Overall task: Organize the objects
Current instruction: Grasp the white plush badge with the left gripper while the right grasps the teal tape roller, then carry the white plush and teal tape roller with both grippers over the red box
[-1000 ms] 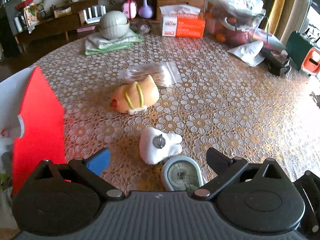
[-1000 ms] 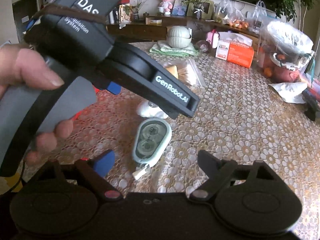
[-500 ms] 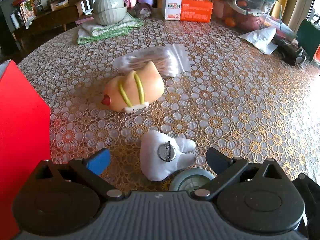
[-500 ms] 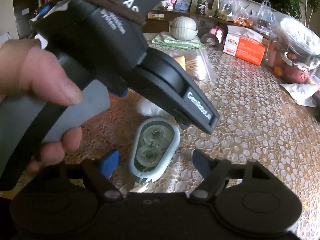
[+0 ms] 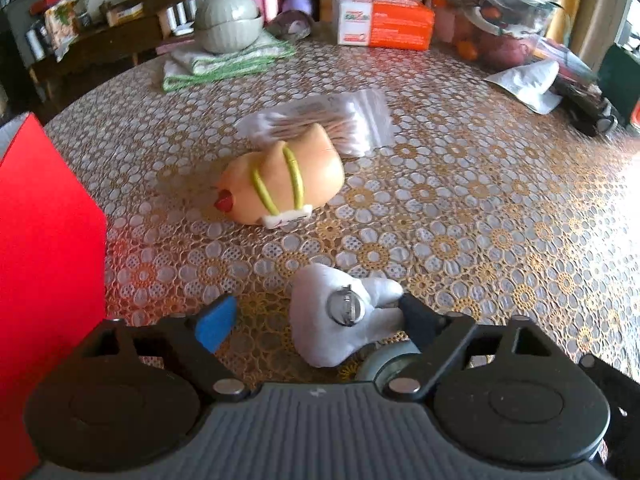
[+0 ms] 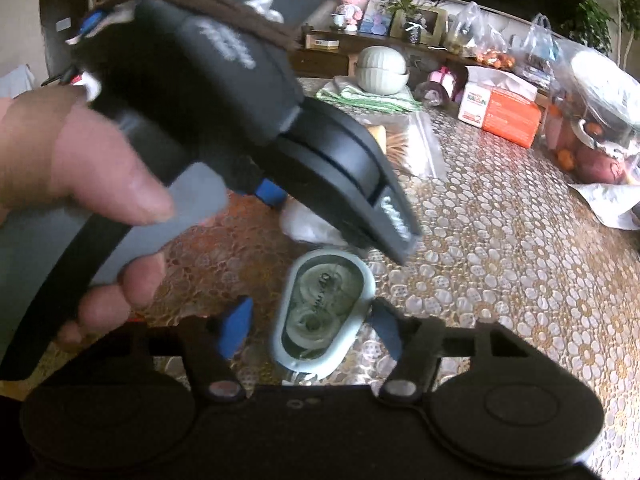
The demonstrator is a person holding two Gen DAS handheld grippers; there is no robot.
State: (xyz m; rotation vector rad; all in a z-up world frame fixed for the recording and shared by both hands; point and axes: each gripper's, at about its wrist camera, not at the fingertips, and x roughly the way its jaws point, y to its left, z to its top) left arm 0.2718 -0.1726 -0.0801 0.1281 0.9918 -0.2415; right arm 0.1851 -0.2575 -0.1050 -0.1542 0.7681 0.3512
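A small white stuffed toy with a round metal clip (image 5: 340, 314) lies on the lace-patterned tablecloth (image 5: 460, 200), between the fingers of the left gripper (image 5: 316, 318). Its jaws have just been closing; the dark right finger touches the toy's side, while the blue pad (image 5: 214, 322) on the other side stands apart from it.

Just beside the toy lies one pale blue oval tape dispenser with a clear window (image 6: 322, 312), between the fingers of the right gripper (image 6: 310, 326). Those jaws have also just been closing, and whether the pads press on it yet I cannot tell (the view is blurred). A hand (image 6: 72, 172) holds the left gripper's handle.

Farther out lie one tan hot-dog-shaped plush toy (image 5: 282, 182) and one clear zip bag of thin sticks (image 5: 328, 122). A red box (image 5: 44, 248) stands at the left edge. One orange-and-white tissue box (image 5: 384, 24) holds white tissues.
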